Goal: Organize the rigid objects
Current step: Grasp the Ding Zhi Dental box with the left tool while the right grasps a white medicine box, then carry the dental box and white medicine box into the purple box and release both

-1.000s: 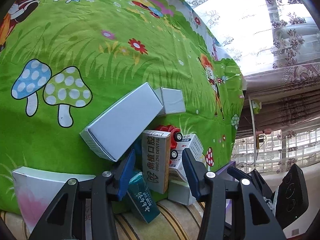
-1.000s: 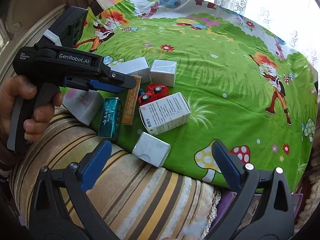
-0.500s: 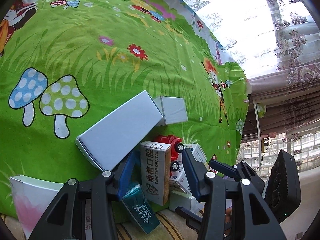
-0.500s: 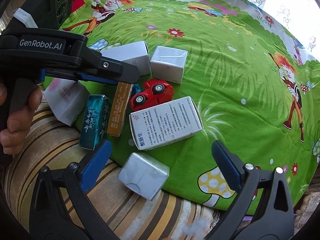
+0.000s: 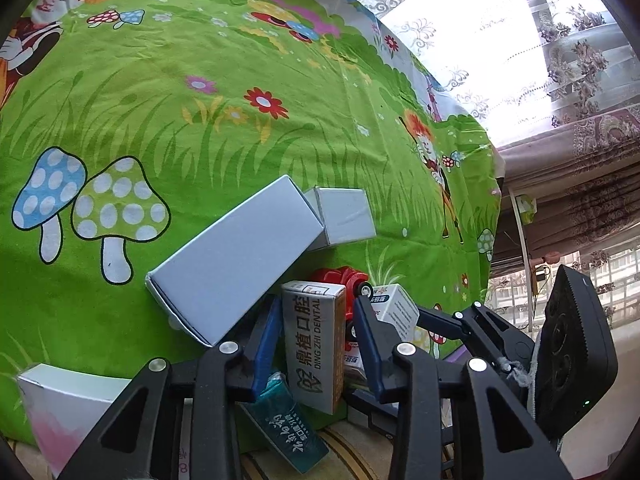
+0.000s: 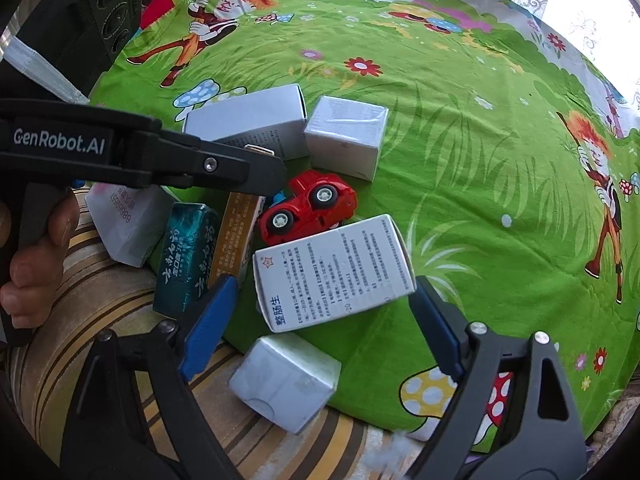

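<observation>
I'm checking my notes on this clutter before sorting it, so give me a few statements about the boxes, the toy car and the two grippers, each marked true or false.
1. The left gripper has its fingers on either side of the upright dental box. True.
2. The toy car is blue. False: it is red, with white wheels.
3. The right gripper is open, with the white printed box lying between its fingers. True.
4. The teal box stands upright on the green cloth. False: it lies flat at the cloth's edge, next to the dental box.
5. The right gripper is carrying the small white cube. False: the cube rests on the striped cushion, ungripped.
</observation>
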The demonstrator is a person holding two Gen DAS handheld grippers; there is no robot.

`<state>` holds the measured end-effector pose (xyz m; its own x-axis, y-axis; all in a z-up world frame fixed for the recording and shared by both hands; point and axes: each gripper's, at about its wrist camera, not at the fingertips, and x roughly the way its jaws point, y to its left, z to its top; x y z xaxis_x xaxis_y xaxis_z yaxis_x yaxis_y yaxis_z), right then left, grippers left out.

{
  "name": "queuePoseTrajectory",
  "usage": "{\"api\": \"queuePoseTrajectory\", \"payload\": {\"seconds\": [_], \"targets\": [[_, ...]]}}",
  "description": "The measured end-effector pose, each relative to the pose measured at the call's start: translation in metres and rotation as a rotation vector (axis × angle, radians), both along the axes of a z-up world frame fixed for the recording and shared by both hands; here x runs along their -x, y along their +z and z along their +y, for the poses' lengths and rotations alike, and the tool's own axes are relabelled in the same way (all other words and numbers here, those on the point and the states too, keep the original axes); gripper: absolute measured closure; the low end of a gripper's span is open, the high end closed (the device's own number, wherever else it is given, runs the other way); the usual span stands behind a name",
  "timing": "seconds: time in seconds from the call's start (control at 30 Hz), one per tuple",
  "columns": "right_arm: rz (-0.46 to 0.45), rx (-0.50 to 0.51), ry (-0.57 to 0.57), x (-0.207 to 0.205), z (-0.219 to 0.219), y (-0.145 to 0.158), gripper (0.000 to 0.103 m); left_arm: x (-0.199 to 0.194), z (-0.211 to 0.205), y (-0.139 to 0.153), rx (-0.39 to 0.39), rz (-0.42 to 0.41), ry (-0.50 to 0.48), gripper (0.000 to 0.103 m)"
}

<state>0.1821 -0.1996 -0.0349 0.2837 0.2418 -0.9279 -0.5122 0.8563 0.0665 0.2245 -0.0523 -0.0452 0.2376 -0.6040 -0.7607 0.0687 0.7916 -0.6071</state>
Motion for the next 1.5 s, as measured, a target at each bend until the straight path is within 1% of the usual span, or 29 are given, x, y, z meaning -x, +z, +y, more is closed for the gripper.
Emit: {"api": "queuePoseTrajectory", "payload": {"seconds": [0.03, 0.1, 0.23, 0.37, 0.67, 0.83, 1.0, 1.17, 1.3, 1.5], "targets": [[-0.006, 0.007, -0.003, 0.0, -0.001, 0.0, 0.027, 0.0, 0.001, 0.0, 0.0, -0.002, 0.0, 0.069], [-0.011, 0.006, -0.01, 0.002, -0.002, 0.002, 0.027, 0.002, 0.002, 0.002, 0.011, -0.008, 0.001, 0.069], [-0.017, -0.006, -0.014, 0.006, -0.005, 0.004, 0.027, 0.006, 0.003, 0.007, 0.002, -0.038, -0.002, 0.069], [-0.041, -0.024, -0.033, 0.01, -0.01, 0.013, 0.027, 0.01, 0.009, 0.012, 0.021, -0.053, 0.015, 0.069], [-0.1, -0.072, -0.13, 0.02, -0.038, 0.037, 0.027, 0.022, 0.023, 0.029, 0.091, -0.094, 0.079, 0.069], [-0.135, -0.086, -0.2, 0.039, -0.062, 0.052, 0.027, 0.033, 0.018, 0.042, 0.129, -0.114, 0.076, 0.069], [-0.155, -0.095, -0.278, 0.065, -0.094, 0.062, 0.027, 0.045, -0.002, 0.054, 0.164, -0.129, 0.043, 0.069], [-0.168, -0.096, -0.349, 0.094, -0.127, 0.069, 0.027, 0.062, -0.029, 0.06, 0.202, -0.125, -0.007, 0.069], [-0.167, -0.087, -0.412, 0.118, -0.156, 0.07, 0.027, 0.079, -0.058, 0.06, 0.225, -0.105, -0.065, 0.069], [-0.166, -0.08, -0.51, 0.156, -0.197, 0.068, 0.027, 0.109, -0.112, 0.054, 0.232, -0.061, -0.183, 0.069]]}}
